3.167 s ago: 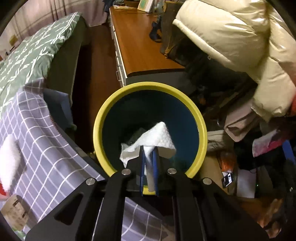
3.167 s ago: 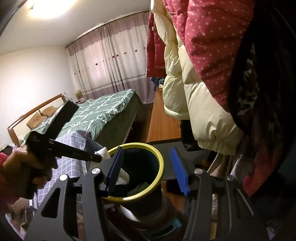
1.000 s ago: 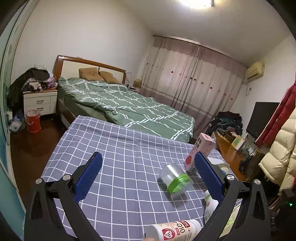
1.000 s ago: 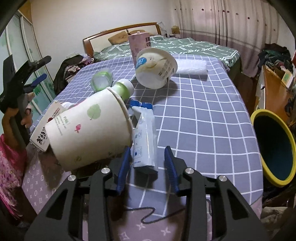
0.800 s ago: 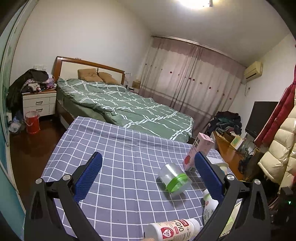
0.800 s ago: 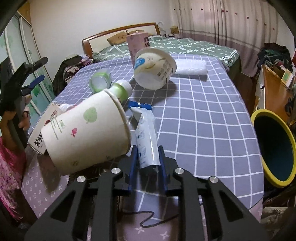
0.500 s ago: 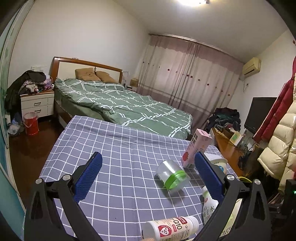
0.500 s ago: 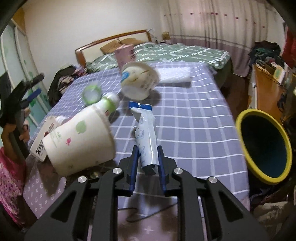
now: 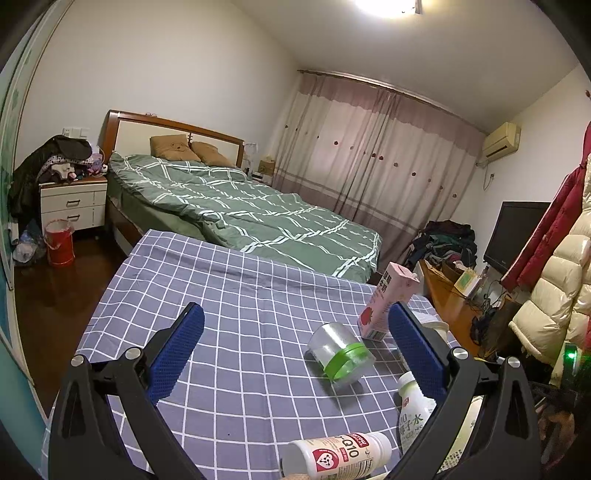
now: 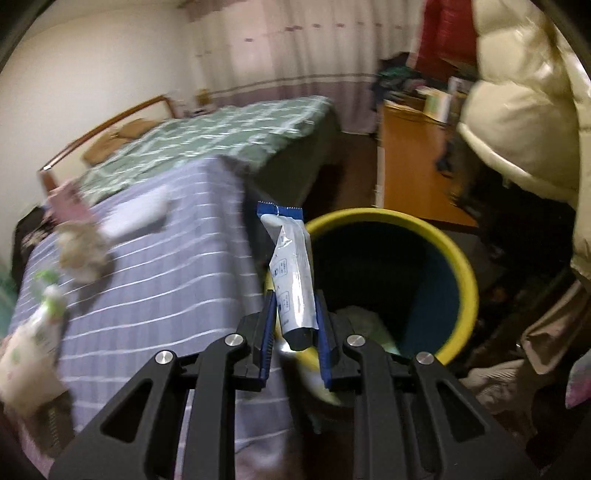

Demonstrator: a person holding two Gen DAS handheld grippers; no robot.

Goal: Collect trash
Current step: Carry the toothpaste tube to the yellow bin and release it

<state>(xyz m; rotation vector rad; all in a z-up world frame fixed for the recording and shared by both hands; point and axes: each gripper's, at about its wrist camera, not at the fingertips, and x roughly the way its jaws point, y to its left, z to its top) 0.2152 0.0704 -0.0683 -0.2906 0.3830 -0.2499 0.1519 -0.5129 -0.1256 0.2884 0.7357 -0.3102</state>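
Now the right gripper (image 10: 294, 334) is clamped on a white-and-blue tube (image 10: 291, 271), holding it upright over the near rim of the yellow bin (image 10: 463, 266) beside the checked table (image 10: 155, 280). Meanwhile the left gripper (image 9: 295, 354) hangs wide apart over the table, gripping nothing, with a green-lidded jar (image 9: 340, 355) and bottles (image 9: 336, 457) lying below.

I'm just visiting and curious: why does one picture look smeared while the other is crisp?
Right wrist view: the checked table and bottles smear with motion blur, while the held packet and yellow-rimmed bin stay fairly sharp. Left wrist view: crisp throughout, ceiling lamp glaring, fisheye bending the walls.
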